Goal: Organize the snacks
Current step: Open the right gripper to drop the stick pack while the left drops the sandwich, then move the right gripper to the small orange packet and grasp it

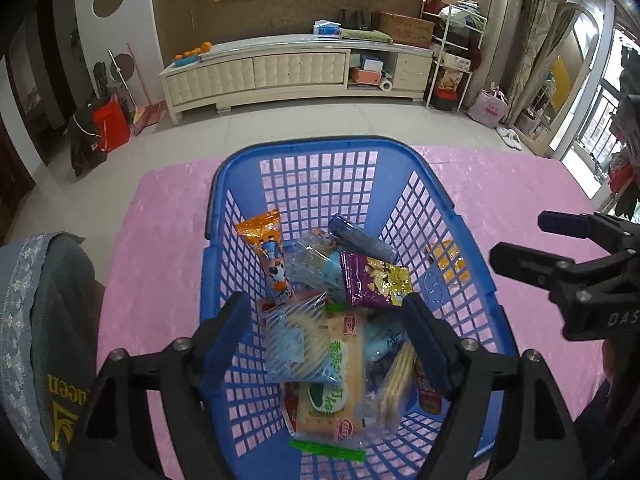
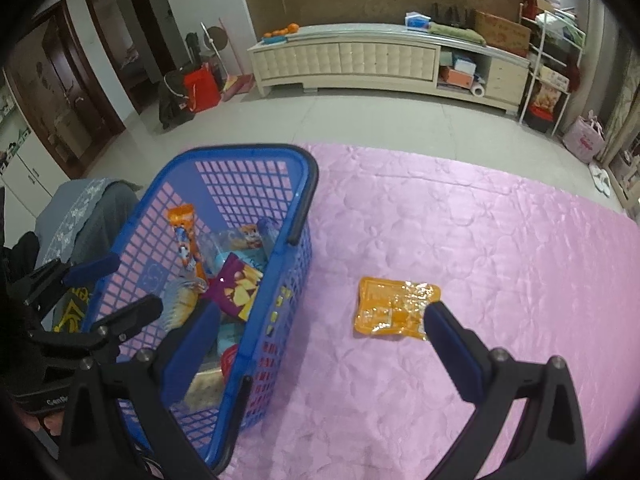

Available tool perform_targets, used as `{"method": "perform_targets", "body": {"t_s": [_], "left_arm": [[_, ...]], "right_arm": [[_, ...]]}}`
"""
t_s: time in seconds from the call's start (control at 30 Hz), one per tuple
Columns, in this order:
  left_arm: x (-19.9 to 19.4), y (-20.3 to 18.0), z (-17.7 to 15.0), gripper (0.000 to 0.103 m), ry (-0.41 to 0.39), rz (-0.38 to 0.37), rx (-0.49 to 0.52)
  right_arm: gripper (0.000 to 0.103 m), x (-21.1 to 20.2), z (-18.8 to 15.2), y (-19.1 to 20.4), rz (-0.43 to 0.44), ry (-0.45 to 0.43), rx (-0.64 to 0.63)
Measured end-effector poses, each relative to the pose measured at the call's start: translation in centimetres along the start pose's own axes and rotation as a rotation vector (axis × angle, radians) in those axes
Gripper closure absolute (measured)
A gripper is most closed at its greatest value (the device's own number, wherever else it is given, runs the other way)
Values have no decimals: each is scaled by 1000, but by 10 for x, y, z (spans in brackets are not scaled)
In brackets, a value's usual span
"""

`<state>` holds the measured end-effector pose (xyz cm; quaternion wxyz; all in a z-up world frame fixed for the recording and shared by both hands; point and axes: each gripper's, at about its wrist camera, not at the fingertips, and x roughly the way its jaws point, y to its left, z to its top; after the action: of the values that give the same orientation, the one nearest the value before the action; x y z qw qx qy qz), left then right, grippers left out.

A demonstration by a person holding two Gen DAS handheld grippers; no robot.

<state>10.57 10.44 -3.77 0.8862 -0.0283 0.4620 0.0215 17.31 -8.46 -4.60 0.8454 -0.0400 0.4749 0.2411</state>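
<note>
A blue plastic basket (image 1: pixel 296 152) stands on a pink tablecloth and holds several snack packets: a purple packet (image 1: pixel 374 280), an orange stick packet (image 1: pixel 270 252), a cracker packet (image 1: pixel 332 376). My left gripper (image 1: pixel 326 320) is open and empty, hovering over the basket's near end. The basket also shows in the right wrist view (image 2: pixel 236 152) at the left. An orange packet (image 2: pixel 394 308) lies flat on the cloth to its right. My right gripper (image 2: pixel 324 316) is open and empty, just short of the orange packet. The right gripper also shows in the left wrist view (image 1: pixel 516 240).
A grey cloth bag (image 1: pixel 44 320) sits at the table's left edge beside the basket. The pink tablecloth (image 2: pixel 500 240) stretches to the right of the basket. A cream cabinet (image 1: pixel 296 72) stands across the floor.
</note>
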Motion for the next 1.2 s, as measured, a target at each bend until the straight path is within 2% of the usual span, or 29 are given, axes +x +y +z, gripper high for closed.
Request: {"method": "perform_targets", "body": {"t_s": [0.2,0.3,0.4,0.47,0.6,0.73,0.9,0.97,1.07,1.2], "left_arm": [[-20,-9,3,25,3,13,-28],[-23,-14,8,25,24,-8,-29],[-22,-21,13,25,46,19,-18],[-23,-22,15,25,50,12,-20],[-19,-29,18,25,73,28,-4],[-12,-33,22,25,92,27,16],[-2,-31,26,12,107,48,3],[1,-31,27,0,92,47,17],[5,-31,28,0,95,27,24],[15,-35,31,0,133,60,44]], "right_arm": [[0,-21,-1,-7,-2,-17,-5],[0,-25,4,-17,24,19,46],[0,-28,9,-25,34,36,73],[0,-29,10,-29,24,39,80],[0,-21,11,-39,62,86,137],[0,-16,12,-41,31,88,138],[0,-6,13,-46,54,117,164],[0,-4,15,-50,49,118,162],[0,-2,17,-54,36,119,154],[0,5,18,-64,22,134,164]]}}
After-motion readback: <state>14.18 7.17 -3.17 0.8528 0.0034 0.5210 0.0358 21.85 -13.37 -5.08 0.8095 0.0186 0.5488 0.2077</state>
